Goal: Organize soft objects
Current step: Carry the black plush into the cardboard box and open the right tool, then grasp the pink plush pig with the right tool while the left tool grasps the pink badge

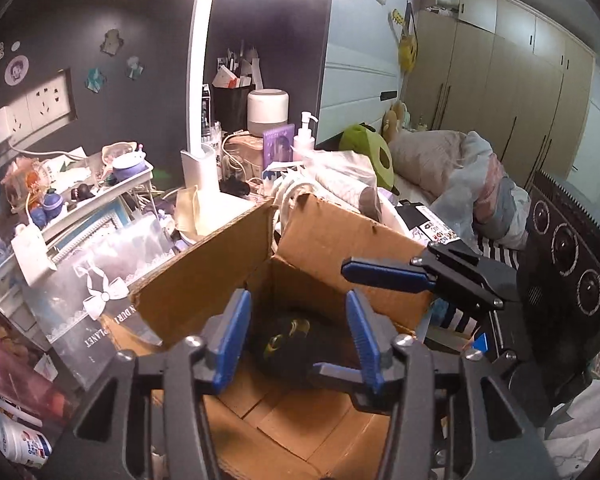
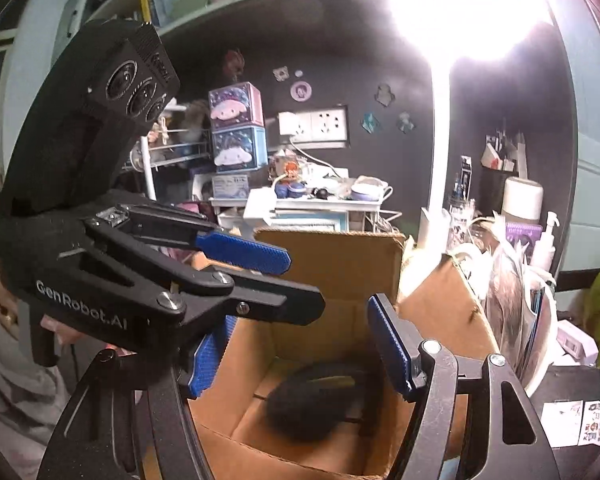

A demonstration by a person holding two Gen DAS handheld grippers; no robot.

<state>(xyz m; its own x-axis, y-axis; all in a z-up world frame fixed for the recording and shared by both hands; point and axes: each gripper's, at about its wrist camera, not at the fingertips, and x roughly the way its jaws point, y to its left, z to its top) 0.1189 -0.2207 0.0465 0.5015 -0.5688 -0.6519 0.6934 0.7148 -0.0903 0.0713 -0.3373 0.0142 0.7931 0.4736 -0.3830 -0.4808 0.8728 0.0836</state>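
An open cardboard box point(image 1: 204, 276) stands on the cluttered desk, its flaps up; it also shows in the right wrist view point(image 2: 336, 264). A black plush toy point(image 1: 288, 340) with yellow-green marks lies on the box floor, and it shows in the right wrist view point(image 2: 312, 404) too. My left gripper point(image 1: 296, 332) is open and empty, held over the box mouth above the toy. My right gripper point(image 2: 300, 348) is open and empty, also above the box. The right gripper reaches in from the right in the left wrist view point(image 1: 356, 320); the left gripper crosses the right wrist view point(image 2: 260, 284).
A white desk lamp point(image 1: 200, 128) stands behind the box. A white shelf point(image 1: 100, 192) of trinkets, a pump bottle point(image 1: 304, 136) and a white humidifier point(image 1: 268, 110) crowd the desk. A bed with a green plush point(image 1: 368, 152) lies to the right.
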